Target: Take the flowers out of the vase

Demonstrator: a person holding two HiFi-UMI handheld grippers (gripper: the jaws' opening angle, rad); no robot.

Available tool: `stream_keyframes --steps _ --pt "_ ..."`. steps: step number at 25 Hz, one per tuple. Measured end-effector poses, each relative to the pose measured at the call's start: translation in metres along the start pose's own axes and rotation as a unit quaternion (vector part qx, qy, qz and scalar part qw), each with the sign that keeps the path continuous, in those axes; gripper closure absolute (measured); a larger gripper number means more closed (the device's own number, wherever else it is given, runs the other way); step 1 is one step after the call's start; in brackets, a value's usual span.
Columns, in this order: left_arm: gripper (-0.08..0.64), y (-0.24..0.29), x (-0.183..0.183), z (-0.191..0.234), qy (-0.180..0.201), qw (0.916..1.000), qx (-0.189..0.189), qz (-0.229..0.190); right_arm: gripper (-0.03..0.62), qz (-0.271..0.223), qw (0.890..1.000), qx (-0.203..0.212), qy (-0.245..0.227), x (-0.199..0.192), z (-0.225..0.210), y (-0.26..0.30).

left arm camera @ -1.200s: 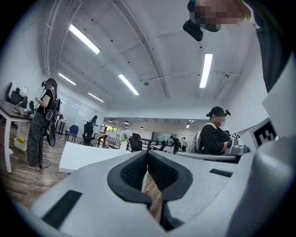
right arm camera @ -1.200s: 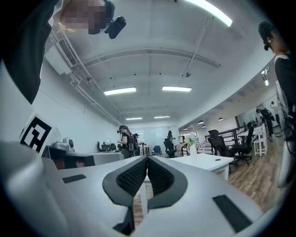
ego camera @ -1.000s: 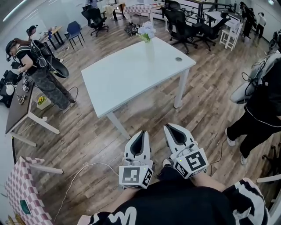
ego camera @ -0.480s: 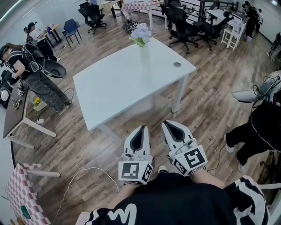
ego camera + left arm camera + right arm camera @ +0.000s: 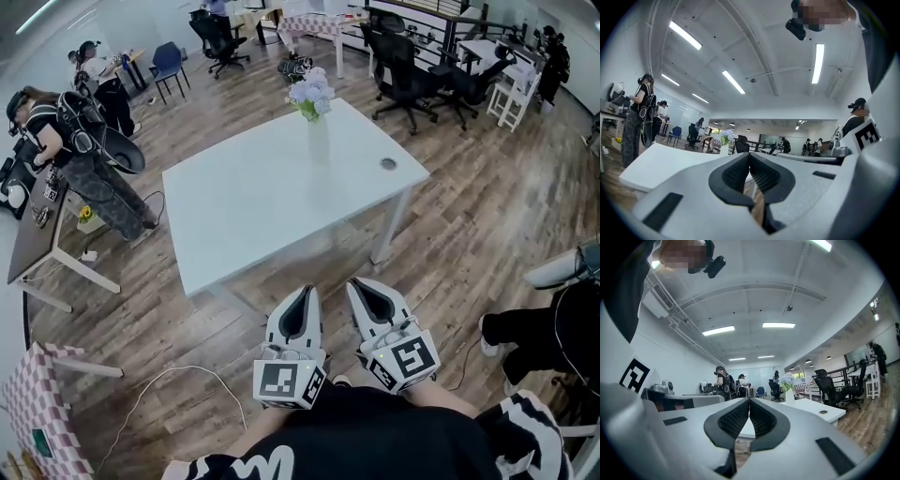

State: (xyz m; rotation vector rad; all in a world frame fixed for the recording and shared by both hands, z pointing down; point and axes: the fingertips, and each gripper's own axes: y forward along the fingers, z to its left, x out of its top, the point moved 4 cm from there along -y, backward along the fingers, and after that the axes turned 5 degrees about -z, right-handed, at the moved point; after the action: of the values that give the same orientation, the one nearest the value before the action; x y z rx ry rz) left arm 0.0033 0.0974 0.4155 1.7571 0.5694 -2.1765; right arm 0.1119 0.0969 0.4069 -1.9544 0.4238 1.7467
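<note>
Both grippers are well short of the flowers here. The tall, slim pale vase (image 5: 319,141) stands upright near the far edge of the white rectangular table (image 5: 244,197), with its long axis straight up and down. The bunch of pale lavender and white flowers (image 5: 311,92) sits in its mouth, stems down inside and blooms pointing at the ceiling. A small round cable hole (image 5: 388,164) is in the tabletop near the vase, off to its right in the head view.

The left gripper (image 5: 306,290) and right gripper (image 5: 360,282) hang side by side over the wood-plank floor (image 5: 469,206), just off the table's near edge. Both are held level with their noses aimed across the table toward the vase.

In each gripper's own view the ribbed black pads are pressed together at the tips with nothing between them, so both are closed and empty. The flowers show small in the distance past the jaws, a bit left of centre for the left gripper and right of centre for the right one.

A person in dark clothes with a backpack rig (image 5: 80,141) stands at a desk off to the left, and black office chairs (image 5: 403,66) sit beyond the table.
</note>
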Motion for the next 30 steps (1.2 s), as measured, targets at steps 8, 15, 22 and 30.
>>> stream_keyframes --steps 8,15,22,30 --pt "0.552 0.004 -0.003 -0.003 -0.014 0.9999 0.003 0.002 0.575 0.008 1.0 0.004 -0.004 -0.002 -0.002 -0.003" --pt "0.552 0.003 -0.003 -0.002 -0.008 0.9999 0.009 0.005 0.575 0.013 1.0 -0.002 0.012 -0.011 -0.014 -0.002" --pt "0.552 0.023 -0.011 0.009 -0.012 0.9999 0.006 0.005 0.575 0.008 1.0 -0.002 0.002 -0.015 -0.026 0.015" --pt "0.552 0.065 -0.009 0.029 -0.005 0.9999 -0.012 0.0 0.575 0.001 1.0 -0.014 -0.003 -0.015 -0.05 0.052"
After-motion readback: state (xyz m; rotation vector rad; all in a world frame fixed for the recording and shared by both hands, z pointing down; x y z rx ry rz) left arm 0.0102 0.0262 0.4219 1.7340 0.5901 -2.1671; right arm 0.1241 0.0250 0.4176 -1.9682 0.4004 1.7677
